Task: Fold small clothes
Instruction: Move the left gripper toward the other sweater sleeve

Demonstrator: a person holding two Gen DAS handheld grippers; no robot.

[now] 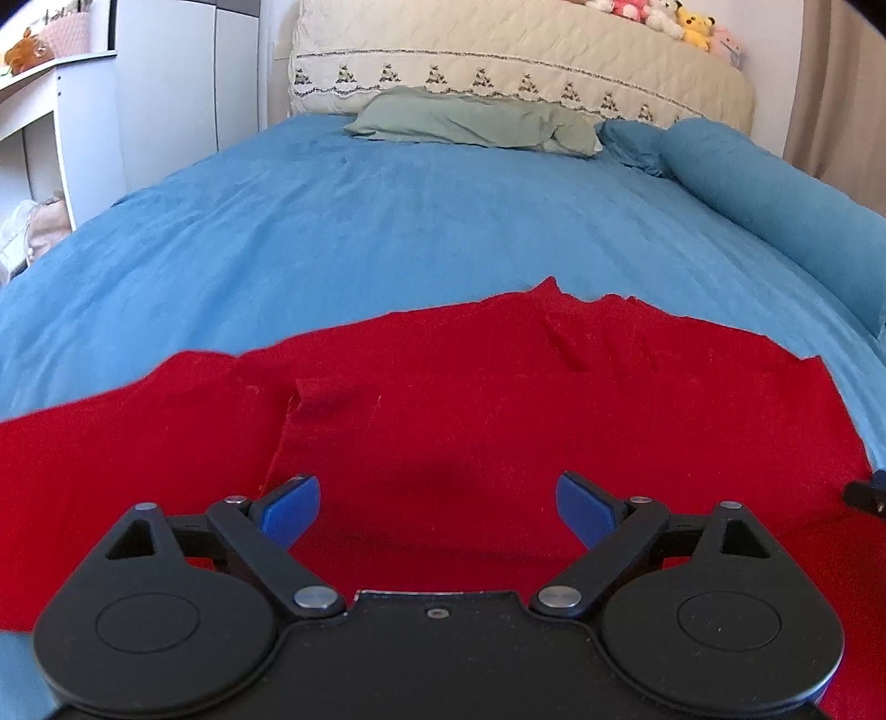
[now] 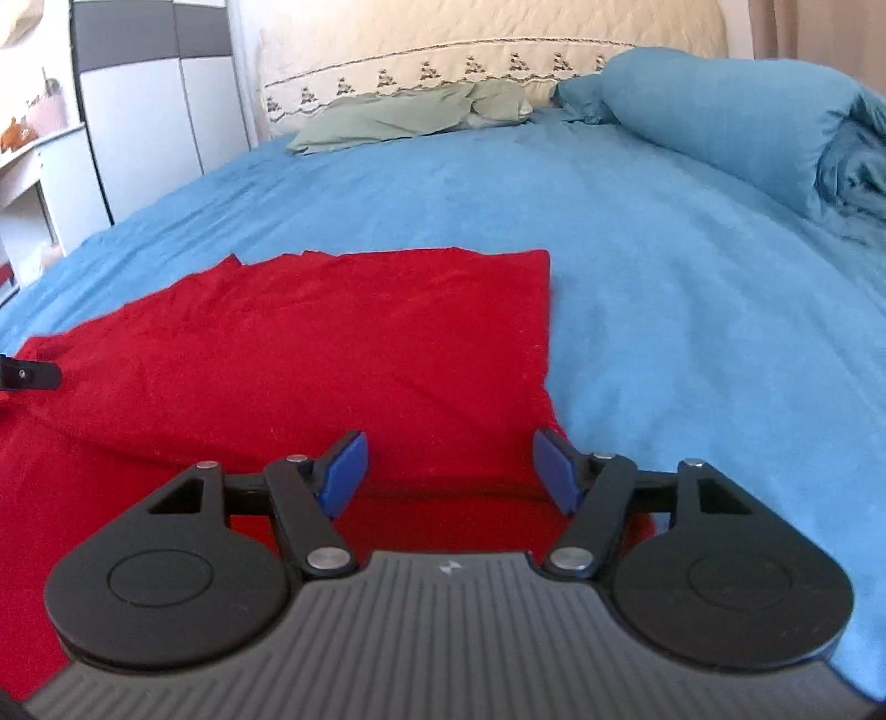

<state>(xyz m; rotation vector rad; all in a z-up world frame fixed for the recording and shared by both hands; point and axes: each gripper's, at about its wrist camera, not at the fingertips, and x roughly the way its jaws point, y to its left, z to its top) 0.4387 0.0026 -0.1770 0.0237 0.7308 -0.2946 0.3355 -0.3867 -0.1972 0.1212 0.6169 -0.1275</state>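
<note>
A red garment (image 1: 443,387) lies spread flat on the blue bedsheet (image 1: 387,221). It also shows in the right wrist view (image 2: 332,343), with a straight right edge. My left gripper (image 1: 437,507) is open and empty, low over the garment's near part. My right gripper (image 2: 449,471) is open and empty, over the garment's near right edge. A tip of the right gripper shows at the right border of the left wrist view (image 1: 866,495). A tip of the left gripper shows at the left border of the right wrist view (image 2: 30,375).
A green pillow (image 1: 476,119) lies at the head of the bed against a quilted cream headboard (image 1: 520,61). A rolled blue duvet (image 2: 736,122) runs along the right side. White cupboards (image 1: 183,83) and a shelf stand left of the bed. Plush toys (image 1: 664,16) sit on the headboard.
</note>
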